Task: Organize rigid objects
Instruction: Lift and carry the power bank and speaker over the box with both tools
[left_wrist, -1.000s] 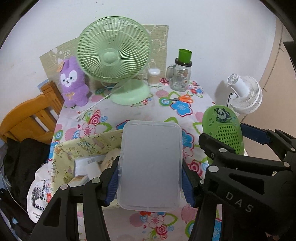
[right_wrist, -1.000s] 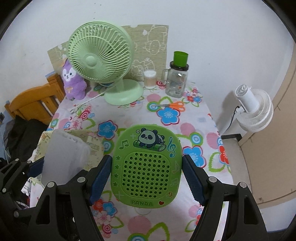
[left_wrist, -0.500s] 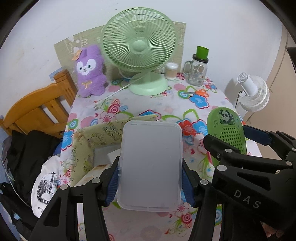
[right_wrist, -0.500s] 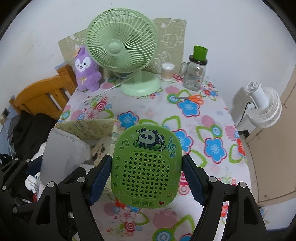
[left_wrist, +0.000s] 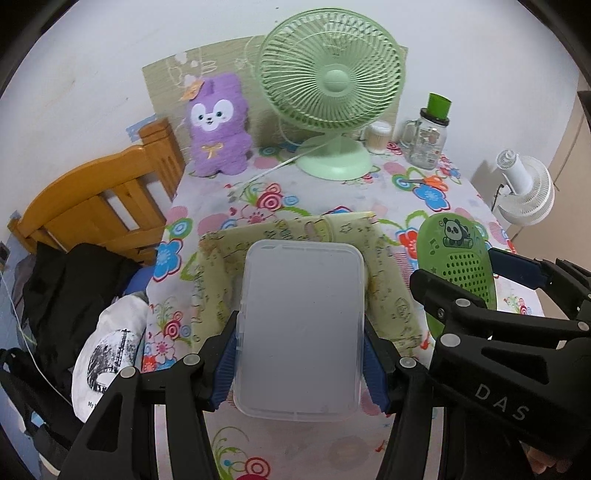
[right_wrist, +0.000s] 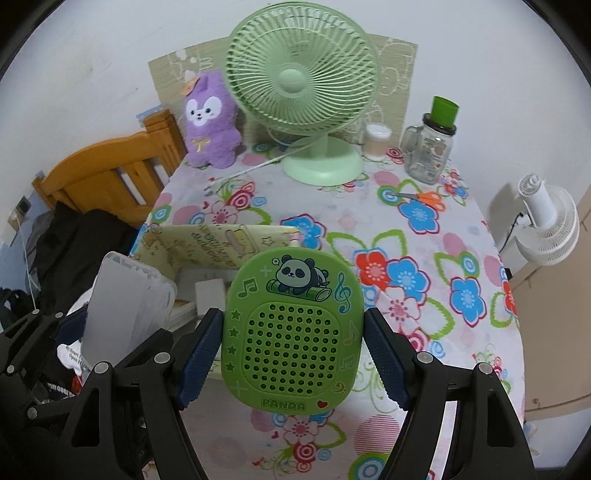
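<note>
My left gripper is shut on a frosted clear plastic box, held above a yellow-green printed storage bin. That box also shows at the left of the right wrist view, plastic box. My right gripper is shut on a green panda speaker, its blue pads pressing both sides. The panda speaker appears to the right in the left wrist view. The bin lies just left of and behind the speaker, with a white block inside.
A green desk fan, purple plush, small jar, glass mug with green cap and orange scissors stand at the back of the floral tablecloth. A wooden chair with dark clothes is left; a white fan right.
Both grippers have travelled left together with their loads; the background slid right. The plastic box now hangs over the bin, and the speaker sits beside its right wall.
</note>
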